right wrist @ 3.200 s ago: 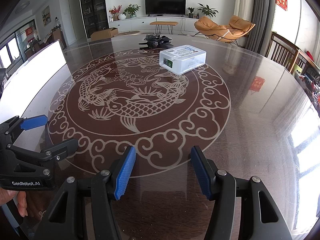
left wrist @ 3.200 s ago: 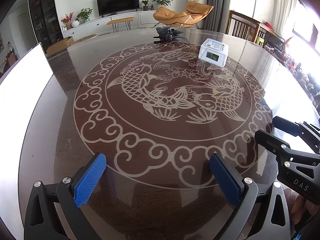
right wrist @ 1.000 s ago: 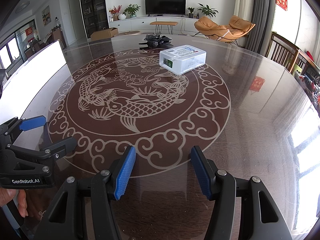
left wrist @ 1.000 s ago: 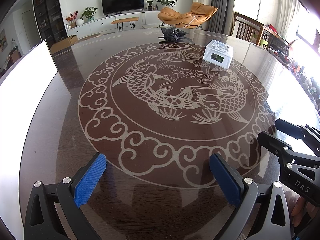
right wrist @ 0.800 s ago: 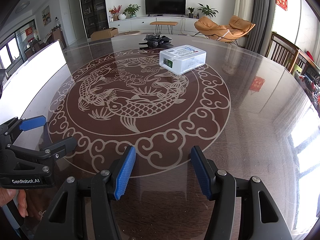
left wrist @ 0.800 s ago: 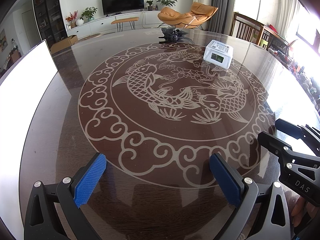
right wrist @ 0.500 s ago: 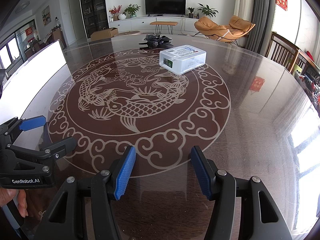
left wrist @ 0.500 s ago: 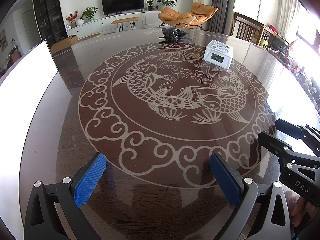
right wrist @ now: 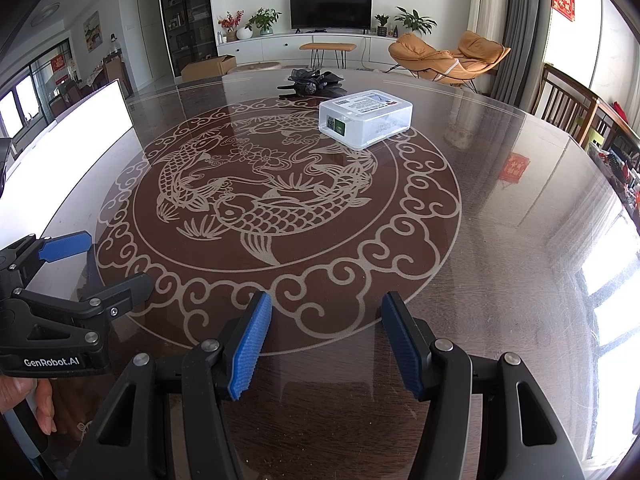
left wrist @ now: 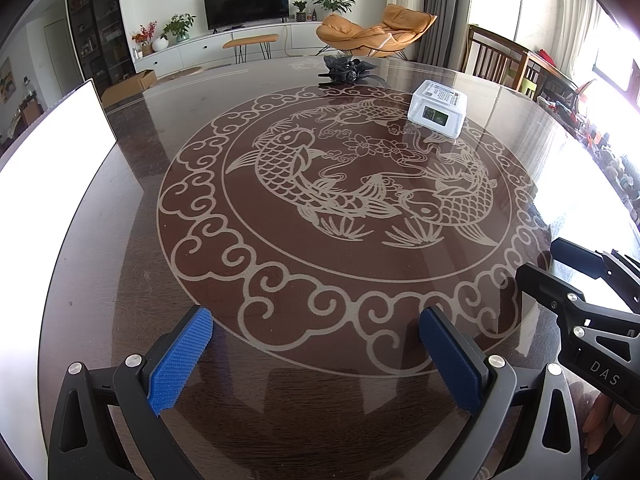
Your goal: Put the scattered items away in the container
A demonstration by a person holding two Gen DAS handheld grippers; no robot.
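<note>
Ahead of both tools, far across counter (left wrist: 120,240): box (right wrist: 365,117), dark pile (right wrist: 316,82) beyond (lid on). Left tool (left wrist: 316,352), right tool (right wrist: 326,344) spread, empty.

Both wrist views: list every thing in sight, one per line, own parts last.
Round dark wooden table with pale carp pattern: one, brown, fills both views.
Clear plastic lidded box with labels: one, whitish, far right of the pattern.
Dark tangled pile of items: one, black, beyond the box.
Orange lounge chair: one, behind the table.
Black television: one, back wall.
Left gripper: blue pads, open, nothing between.
Right gripper: blue pads, open, nothing between.
</note>
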